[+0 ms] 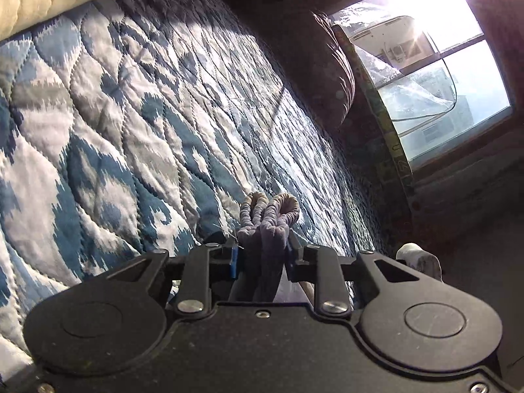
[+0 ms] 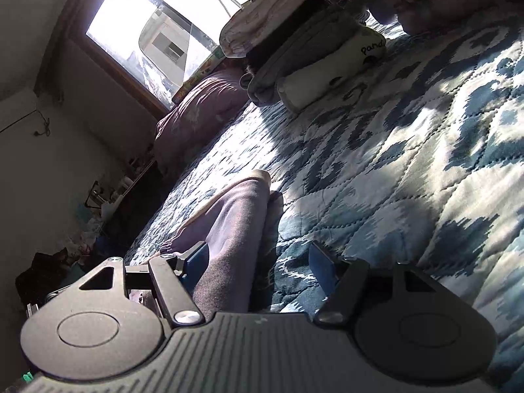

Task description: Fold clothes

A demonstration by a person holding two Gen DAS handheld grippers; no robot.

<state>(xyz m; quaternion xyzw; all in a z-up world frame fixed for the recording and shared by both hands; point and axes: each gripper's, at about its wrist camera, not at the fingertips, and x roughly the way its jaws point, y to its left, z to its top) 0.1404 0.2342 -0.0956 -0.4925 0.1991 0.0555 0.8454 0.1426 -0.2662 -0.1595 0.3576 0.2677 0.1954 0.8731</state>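
Here, garment (image 1: 267,226) inside left hand-held gripper (image 1: 262,255).

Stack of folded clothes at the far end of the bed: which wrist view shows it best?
The right wrist view. The stack of folded clothes sits in plain sight on the quilt, near the window. The left wrist view does not show it, only quilt and the bunched purple garment in its tongs.

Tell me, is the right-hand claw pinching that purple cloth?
No, the right gripper stands open, and the purple cloth merely lies between its spread fingers.
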